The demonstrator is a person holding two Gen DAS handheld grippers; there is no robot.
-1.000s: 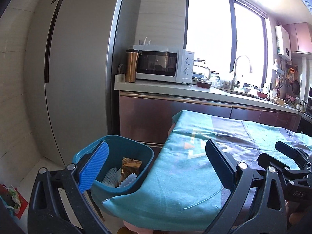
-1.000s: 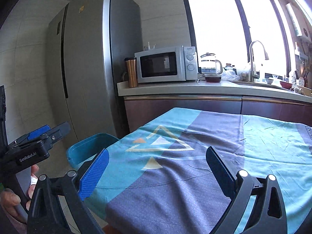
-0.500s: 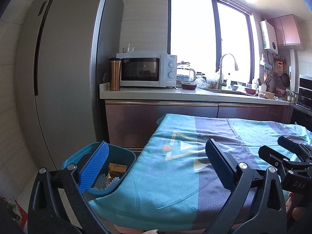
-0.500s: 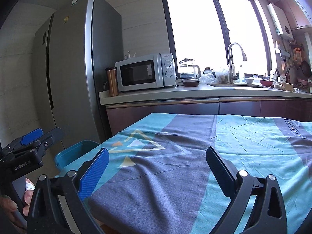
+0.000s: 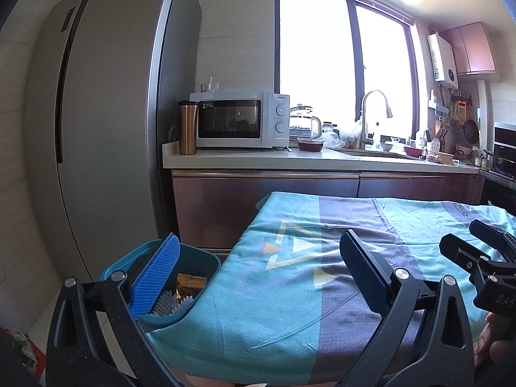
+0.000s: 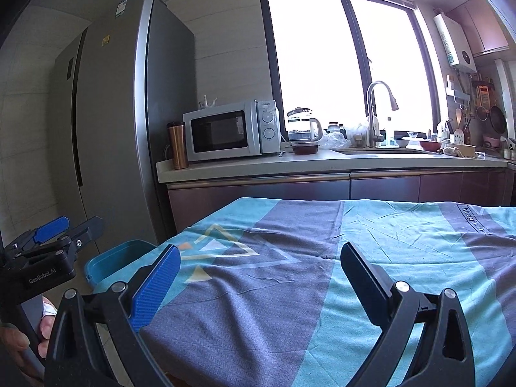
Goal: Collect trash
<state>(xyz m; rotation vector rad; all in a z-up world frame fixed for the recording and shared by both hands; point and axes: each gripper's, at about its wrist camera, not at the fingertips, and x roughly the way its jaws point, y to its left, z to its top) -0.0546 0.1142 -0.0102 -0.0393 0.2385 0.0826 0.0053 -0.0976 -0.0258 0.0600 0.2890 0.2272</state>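
Observation:
A teal bin stands on the floor at the table's left corner, holding a brown carton and white foam netting. The bin also shows in the right wrist view. My left gripper is open and empty, held above the table's near left corner beside the bin. My right gripper is open and empty over the tablecloth. The left gripper appears at the left edge of the right wrist view. No loose trash shows on the cloth.
A table under a teal and grey tablecloth fills the foreground. Behind stand a steel fridge, a counter with microwave, copper tumbler, kettle and sink tap. Crumpled packaging lies on the floor at left.
Both grippers have drawn back and tilted up from the bin. The bin now sits lower and smaller in the left wrist view, and more of the kitchen shows. Both stay open and empty.

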